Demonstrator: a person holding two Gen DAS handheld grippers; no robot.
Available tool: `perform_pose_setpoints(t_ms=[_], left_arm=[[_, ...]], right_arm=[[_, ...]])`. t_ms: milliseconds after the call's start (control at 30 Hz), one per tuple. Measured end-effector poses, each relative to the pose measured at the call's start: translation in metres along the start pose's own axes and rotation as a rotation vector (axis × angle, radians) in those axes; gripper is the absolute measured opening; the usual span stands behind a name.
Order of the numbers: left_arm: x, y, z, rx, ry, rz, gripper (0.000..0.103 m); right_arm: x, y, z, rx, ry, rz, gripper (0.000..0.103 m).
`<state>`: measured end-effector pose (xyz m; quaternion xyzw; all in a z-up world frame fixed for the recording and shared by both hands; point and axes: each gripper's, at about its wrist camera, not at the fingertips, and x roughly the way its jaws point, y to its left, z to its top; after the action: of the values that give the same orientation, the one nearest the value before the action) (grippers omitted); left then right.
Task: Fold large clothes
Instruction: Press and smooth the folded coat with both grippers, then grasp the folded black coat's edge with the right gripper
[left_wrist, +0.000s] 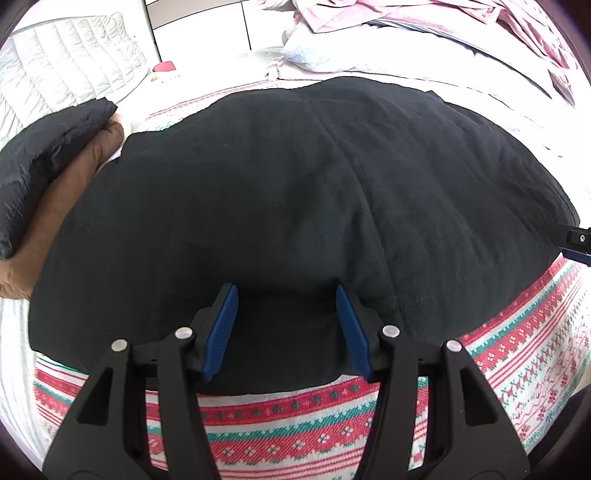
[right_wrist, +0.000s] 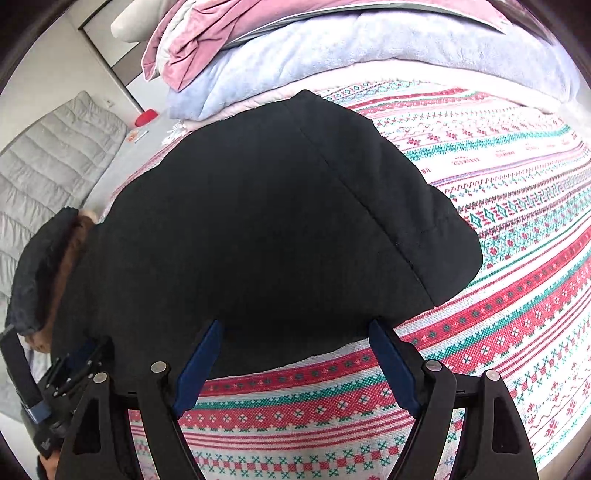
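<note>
A large black quilted coat (left_wrist: 280, 206) lies flat on a bed, folded into a broad block, with its brown fur-trimmed hood (left_wrist: 62, 192) at the left. It also shows in the right wrist view (right_wrist: 266, 221). My left gripper (left_wrist: 286, 295) is open and empty, its blue pads over the coat's near edge. My right gripper (right_wrist: 295, 328) is open and empty, its fingers over the coat's near edge. The right gripper's tip (left_wrist: 576, 242) shows at the right edge of the left wrist view. The left gripper (right_wrist: 66, 373) shows at the lower left of the right wrist view.
The bed carries a red, green and white patterned blanket (right_wrist: 480, 229). Pink and pale blue bedding (right_wrist: 332, 40) is piled at the far end. A grey quilted pad (right_wrist: 48, 162) and a small red object (right_wrist: 146, 117) lie on the floor at the left.
</note>
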<state>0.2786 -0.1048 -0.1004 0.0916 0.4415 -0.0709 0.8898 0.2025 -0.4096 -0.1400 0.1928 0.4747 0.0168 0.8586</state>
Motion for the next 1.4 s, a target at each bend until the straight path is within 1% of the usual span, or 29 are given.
perform_pose_setpoints(t_ms=[33,100,167,233,267,333,400,433,467,533,567,633,700,767,833,900,933,1000,1033,1100,1167,1233,1333,1400], left_arm=[[-0.005,0.002,0.004,-0.007,-0.001,-0.022,0.056],[-0.013,0.004,0.014,-0.018,-0.029,-0.057,0.056],[-0.015,0.003,0.031,-0.006,-0.06,-0.04,0.056],[-0.01,0.001,0.045,0.012,-0.07,-0.031,0.056],[-0.002,0.0,0.054,0.027,-0.063,-0.022,0.056],[0.02,0.004,0.063,0.01,-0.013,-0.011,0.056],[0.046,0.012,0.063,-0.044,0.052,-0.024,0.056],[0.056,0.016,0.06,-0.077,0.061,-0.03,0.059],[0.059,0.017,0.057,-0.086,0.049,-0.026,0.059],[0.059,0.013,0.058,-0.052,0.043,-0.003,0.059],[0.057,0.013,0.061,-0.042,0.058,-0.001,0.059],[0.056,0.017,0.07,-0.052,0.088,-0.026,0.058],[0.053,0.024,0.083,-0.073,0.083,-0.029,0.058],[0.054,0.026,0.105,-0.062,0.059,0.012,0.058],[0.06,0.025,0.126,-0.068,0.056,0.006,0.058],[0.074,0.024,0.142,-0.085,0.076,-0.001,0.058],[0.087,0.023,0.149,-0.091,0.098,0.009,0.058],[0.11,0.022,0.151,-0.097,0.152,0.03,0.059],[0.123,0.024,0.149,-0.112,0.184,0.024,0.06],[0.131,0.031,0.145,-0.154,0.192,0.005,0.06],[0.131,0.031,0.146,-0.147,0.197,0.004,0.06],[0.13,0.038,0.153,-0.173,0.229,-0.011,0.059],[0.125,0.05,0.173,-0.221,0.194,-0.008,0.058],[0.128,0.058,0.19,-0.252,0.176,-0.005,0.058]], right_arm=[[0.002,-0.004,0.002,0.019,0.01,0.01,0.083],[0.003,-0.015,0.001,0.084,0.03,0.024,0.083],[0.001,-0.025,0.002,0.133,0.033,0.039,0.083],[0.0,-0.03,0.001,0.181,0.035,0.059,0.083],[0.002,-0.035,0.002,0.207,0.039,0.065,0.083],[0.006,-0.043,0.001,0.257,0.06,0.079,0.083],[0.011,-0.05,0.004,0.289,0.074,0.09,0.083],[0.012,-0.052,0.005,0.3,0.077,0.099,0.083],[0.012,-0.054,0.005,0.303,0.077,0.105,0.083],[0.011,-0.052,0.004,0.29,0.074,0.102,0.083],[0.012,-0.051,0.005,0.281,0.075,0.102,0.083],[0.013,-0.051,0.005,0.284,0.077,0.111,0.083],[0.016,-0.053,0.009,0.313,0.075,0.132,0.083],[0.017,-0.056,0.011,0.354,0.065,0.156,0.083],[0.017,-0.06,0.013,0.394,0.049,0.169,0.083],[0.017,-0.062,0.014,0.422,0.036,0.168,0.083],[0.019,-0.063,0.015,0.432,0.037,0.167,0.083],[0.021,-0.063,0.014,0.442,0.041,0.169,0.083],[0.023,-0.062,0.015,0.443,0.041,0.168,0.083],[0.024,-0.059,0.017,0.437,0.034,0.167,0.083],[0.025,-0.057,0.018,0.431,0.032,0.168,0.083],[0.027,-0.056,0.021,0.432,0.032,0.175,0.083],[0.03,-0.052,0.022,0.441,0.024,0.191,0.083],[0.031,-0.049,0.022,0.447,0.016,0.203,0.083]])
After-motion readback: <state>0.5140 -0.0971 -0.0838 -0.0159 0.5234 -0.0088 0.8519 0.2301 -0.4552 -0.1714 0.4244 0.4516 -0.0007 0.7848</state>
